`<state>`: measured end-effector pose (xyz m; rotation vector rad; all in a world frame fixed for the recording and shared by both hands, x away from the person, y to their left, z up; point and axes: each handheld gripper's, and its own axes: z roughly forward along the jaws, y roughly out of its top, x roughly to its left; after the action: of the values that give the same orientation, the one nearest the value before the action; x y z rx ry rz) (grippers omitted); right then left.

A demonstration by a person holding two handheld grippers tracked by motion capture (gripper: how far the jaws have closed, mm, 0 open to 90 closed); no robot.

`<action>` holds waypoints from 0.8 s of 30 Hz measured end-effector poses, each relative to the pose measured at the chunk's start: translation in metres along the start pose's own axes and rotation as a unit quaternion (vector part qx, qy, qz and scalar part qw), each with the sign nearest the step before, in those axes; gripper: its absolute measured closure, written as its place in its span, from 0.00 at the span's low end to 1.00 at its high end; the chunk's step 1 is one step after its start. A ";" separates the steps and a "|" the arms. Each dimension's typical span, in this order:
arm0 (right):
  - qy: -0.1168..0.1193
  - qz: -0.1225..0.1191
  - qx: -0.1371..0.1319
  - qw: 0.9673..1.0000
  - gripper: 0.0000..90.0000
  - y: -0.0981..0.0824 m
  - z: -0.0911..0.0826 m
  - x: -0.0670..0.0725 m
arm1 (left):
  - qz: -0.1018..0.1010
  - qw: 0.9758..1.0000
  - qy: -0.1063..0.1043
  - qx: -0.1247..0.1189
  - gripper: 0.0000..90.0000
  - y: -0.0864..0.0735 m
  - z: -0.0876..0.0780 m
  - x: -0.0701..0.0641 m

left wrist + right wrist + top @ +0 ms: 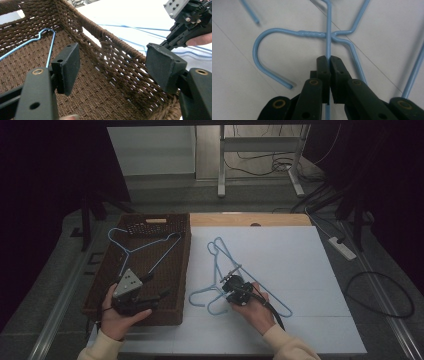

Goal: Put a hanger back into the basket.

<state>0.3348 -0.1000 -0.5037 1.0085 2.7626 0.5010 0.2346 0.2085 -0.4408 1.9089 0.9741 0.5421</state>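
the right claw [329, 60] pinches a blue wire hanger [220, 270] mid-tabletop, its wire running along the jaws, while the wicker basket [182, 270] lies leftward, beside the spread left claw [155, 301].

Left gripper [150, 304] jaws spread wide; right gripper [231, 281] jaws clamped together

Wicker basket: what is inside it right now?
One blue wire hanger lies inside the basket, its hook poking over the far-left rim. The left gripper hovers open over the near end, covering some of the floor.
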 end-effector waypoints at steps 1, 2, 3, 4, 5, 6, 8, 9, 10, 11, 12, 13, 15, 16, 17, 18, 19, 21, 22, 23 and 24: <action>-0.002 -0.001 0.001 1.000 0.97 0.000 0.000 0.000 | 0.000 1.000 0.000 0.000 0.32 0.000 0.000 0.000; -0.003 -0.001 0.001 1.000 0.97 0.000 0.000 0.001 | 0.001 1.000 0.000 0.000 0.32 0.000 0.000 -0.001; -0.003 -0.001 0.001 1.000 0.97 0.000 0.000 0.001 | 0.001 1.000 0.000 0.000 0.32 0.000 0.000 -0.001; -0.003 -0.003 0.000 1.000 0.97 0.000 0.000 0.001 | 0.001 1.000 0.001 -0.001 0.32 0.000 -0.001 -0.001; -0.002 -0.006 0.001 1.000 0.97 0.000 -0.001 0.001 | 0.002 1.000 0.001 -0.001 0.32 0.000 -0.001 0.000; -0.002 -0.009 0.001 1.000 0.97 0.000 -0.001 0.001 | 0.002 1.000 0.002 -0.002 0.32 0.000 -0.001 0.000; -0.004 -0.016 0.002 1.000 0.98 0.000 -0.002 0.000 | 0.001 1.000 0.003 -0.003 0.32 0.000 -0.001 0.001; -0.012 -0.020 0.001 1.000 0.98 -0.001 -0.003 0.000 | 0.001 1.000 0.003 -0.002 0.32 0.000 -0.001 0.001; -0.013 -0.020 0.001 1.000 0.98 -0.001 -0.004 -0.002 | 0.001 1.000 0.003 -0.002 0.32 0.000 -0.001 0.001; -0.011 -0.021 -0.002 1.000 0.98 -0.002 -0.005 -0.003 | 0.001 1.000 0.004 -0.002 0.32 0.000 -0.001 0.002; -0.008 -0.020 -0.006 1.000 0.98 -0.002 -0.008 -0.005 | 0.001 1.000 0.004 -0.002 0.32 -0.001 -0.001 0.002; -0.007 -0.020 -0.011 1.000 0.98 -0.003 -0.010 -0.006 | 0.001 1.000 0.004 -0.002 0.32 0.000 -0.001 0.002; -0.003 -0.018 -0.023 1.000 0.98 -0.004 -0.017 -0.009 | 0.000 1.000 0.004 -0.004 0.32 0.000 -0.001 0.002; -0.001 -0.016 -0.029 0.999 0.98 -0.004 -0.020 -0.011 | 0.000 1.000 0.004 -0.004 0.32 0.000 -0.001 0.002; 0.003 -0.014 -0.036 0.999 0.98 -0.005 -0.024 -0.013 | 0.000 1.000 0.004 -0.005 0.33 0.000 -0.002 0.002; 0.006 -0.012 -0.043 0.999 0.98 -0.005 -0.028 -0.015 | 0.000 1.000 0.005 -0.006 0.33 0.000 -0.001 0.002; 0.009 -0.011 -0.049 0.999 0.98 -0.006 -0.031 -0.017 | 0.000 1.000 0.005 -0.006 0.33 0.000 -0.001 0.002; 0.015 -0.009 -0.057 0.998 0.98 -0.007 -0.038 -0.021 | 0.000 1.000 0.005 -0.007 0.33 0.001 -0.001 0.002; 0.019 -0.006 -0.065 0.998 0.98 -0.008 -0.042 -0.023 | 0.000 1.000 0.005 -0.007 0.33 0.001 -0.001 0.002; 0.023 -0.006 -0.070 0.997 0.98 -0.009 -0.045 -0.025 | 0.000 1.000 0.005 -0.008 0.33 0.001 -0.001 0.002; 0.026 -0.002 -0.076 0.997 0.98 -0.010 -0.049 -0.027 | 0.001 1.000 0.005 -0.008 0.33 0.001 -0.001 0.002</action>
<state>0.3373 -0.1371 -0.4609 0.9670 2.7202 0.7347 0.2356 0.2100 -0.4392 1.8940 0.9721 0.5596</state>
